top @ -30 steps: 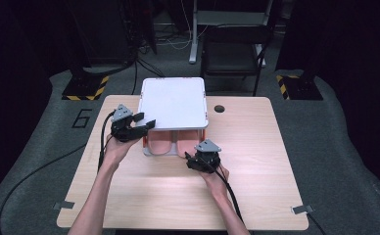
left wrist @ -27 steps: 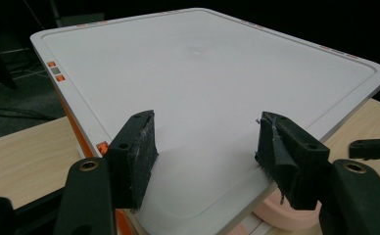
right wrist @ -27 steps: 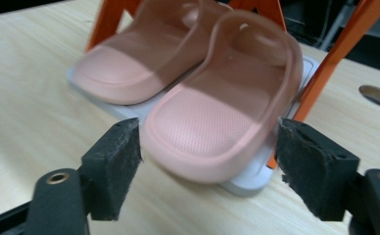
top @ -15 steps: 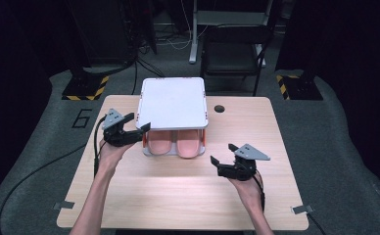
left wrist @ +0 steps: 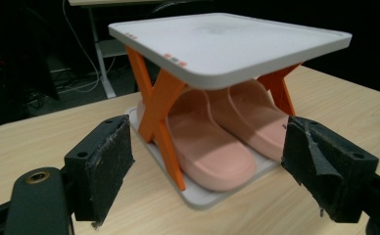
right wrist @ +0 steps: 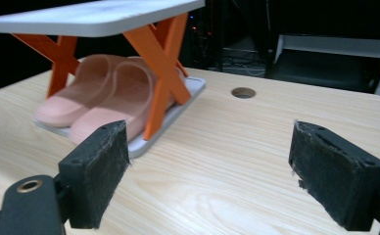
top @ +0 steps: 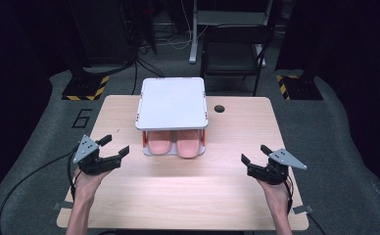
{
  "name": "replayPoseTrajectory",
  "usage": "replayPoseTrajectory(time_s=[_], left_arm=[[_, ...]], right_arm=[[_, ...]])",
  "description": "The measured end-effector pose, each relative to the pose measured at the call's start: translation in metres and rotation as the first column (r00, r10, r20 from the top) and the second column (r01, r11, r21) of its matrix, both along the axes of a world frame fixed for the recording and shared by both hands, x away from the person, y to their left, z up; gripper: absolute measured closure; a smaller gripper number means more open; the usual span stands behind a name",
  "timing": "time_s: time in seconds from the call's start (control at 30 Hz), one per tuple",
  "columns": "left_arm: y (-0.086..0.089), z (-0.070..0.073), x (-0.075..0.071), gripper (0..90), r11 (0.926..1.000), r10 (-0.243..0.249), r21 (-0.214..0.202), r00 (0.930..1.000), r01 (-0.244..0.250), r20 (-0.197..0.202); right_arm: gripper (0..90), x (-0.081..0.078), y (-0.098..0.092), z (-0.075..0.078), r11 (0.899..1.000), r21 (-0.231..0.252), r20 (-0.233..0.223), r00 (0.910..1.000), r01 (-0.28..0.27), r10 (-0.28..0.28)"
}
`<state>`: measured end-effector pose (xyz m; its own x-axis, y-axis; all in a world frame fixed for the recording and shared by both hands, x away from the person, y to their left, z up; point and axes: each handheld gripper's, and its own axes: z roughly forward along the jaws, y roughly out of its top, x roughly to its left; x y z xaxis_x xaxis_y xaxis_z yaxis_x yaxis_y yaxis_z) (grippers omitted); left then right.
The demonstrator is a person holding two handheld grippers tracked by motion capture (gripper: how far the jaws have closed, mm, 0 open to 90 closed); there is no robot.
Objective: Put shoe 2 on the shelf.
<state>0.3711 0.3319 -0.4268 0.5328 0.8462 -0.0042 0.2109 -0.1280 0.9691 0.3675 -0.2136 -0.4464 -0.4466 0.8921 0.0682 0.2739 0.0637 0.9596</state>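
counter [top: 188, 186]: pale wood, round hole [top: 220, 108] near the far edge, right of the rack.
rack [top: 172, 103]: white 2-level stand with orange x-shaped legs [left wrist: 158, 105], standing at the far middle of the counter; top tray bare.
slippers [top: 174, 143]: 2 pink ones side by side on the rack's lower tray [left wrist: 202, 198], under the top tray, toes toward the person.
left hand-held gripper [top: 110, 148]: near the counter's left edge, well apart from the rack, jaws wide apart and gripping nothing; pads [left wrist: 105, 166] frame the rack's near corner in the left gripper view.
right hand-held gripper [top: 254, 155]: near the right edge, well apart from the rack, jaws spread wide, nothing between them; bare wood between the pads [right wrist: 100, 171] in the right gripper view, rack off to the left.
hands: left hand [top: 86, 180] and right hand [top: 274, 191] each behind its hand-held gripper, forearms entering from the bottom.
floor [top: 56, 117]: grey, a "6" marked left of the counter.
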Motion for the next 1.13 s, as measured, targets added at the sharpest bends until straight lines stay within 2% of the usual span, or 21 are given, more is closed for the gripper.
replayPoseTrajectory(time_s=[0.07, 0.17, 0.27, 0.33, 0.57, 0.67, 0.93, 1.03, 1.13], left_arm=[[0.005, -0.007, -0.003, 18.6, 0.9999, -0.007, -0.01, 0.9998, 0.006, -0.016], [0.01, -0.018, -0.004, 18.5, 0.9991, 0.007, -0.042, 0.9995, -0.009, -0.032], [0.013, -0.025, -0.003, 18.6, 0.999, 0.011, -0.042, 0.9984, -0.013, -0.055], [0.014, -0.026, -0.003, 18.5, 0.9996, 0.002, -0.027, 0.9985, -0.003, -0.056], [0.013, -0.032, -0.005, 18.5, 0.999, 0.006, -0.043, 0.9979, -0.009, -0.064], [0.01, -0.032, -0.006, 18.5, 0.999, 0.003, -0.045, 0.9978, -0.006, -0.066], [0.01, -0.032, -0.007, 18.6, 0.9993, -0.004, -0.037, 0.9975, 0.001, -0.07], [0.01, -0.034, -0.006, 18.6, 0.9993, -0.003, -0.038, 0.9972, 0.0, -0.075], [0.011, -0.037, -0.005, 18.5, 0.9991, 0.004, -0.043, 0.9962, -0.007, -0.087]], right_arm=[[14.6, -0.001, -0.004, -0.001, 1.0, -0.001, 0.001, 1.0, 0.01, -0.01], [14.6, -0.002, -0.009, -0.005, 1.0, -0.001, -0.015, 0.9997, 0.02, -0.02], [14.6, -0.003, -0.011, -0.008, 0.999, 0.001, -0.021, 0.9992, 0.033, -0.033], [14.6, -0.005, -0.013, -0.01, 0.999, 0.004, -0.019, 0.9992, 0.034, -0.034], [14.8, -0.007, -0.018, -0.016, 0.999, 0.052, -0.018, 0.9998, 0.01, -0.009], [14.8, -0.007, -0.018, -0.018, 0.998, 0.057, -0.019, 0.9998, 0.005, -0.004], [14.8, -0.007, -0.021, -0.022, 0.999, 0.047, -0.034, 0.9993, 0.013, -0.011], [14.8, -0.006, -0.021, -0.025, 0.999, 0.042, -0.054, 0.9984, 0.015, -0.013], [14.8, -0.005, -0.021, -0.026, 1.0, 0.018, -0.057, 0.9983, 0.016, -0.015]])
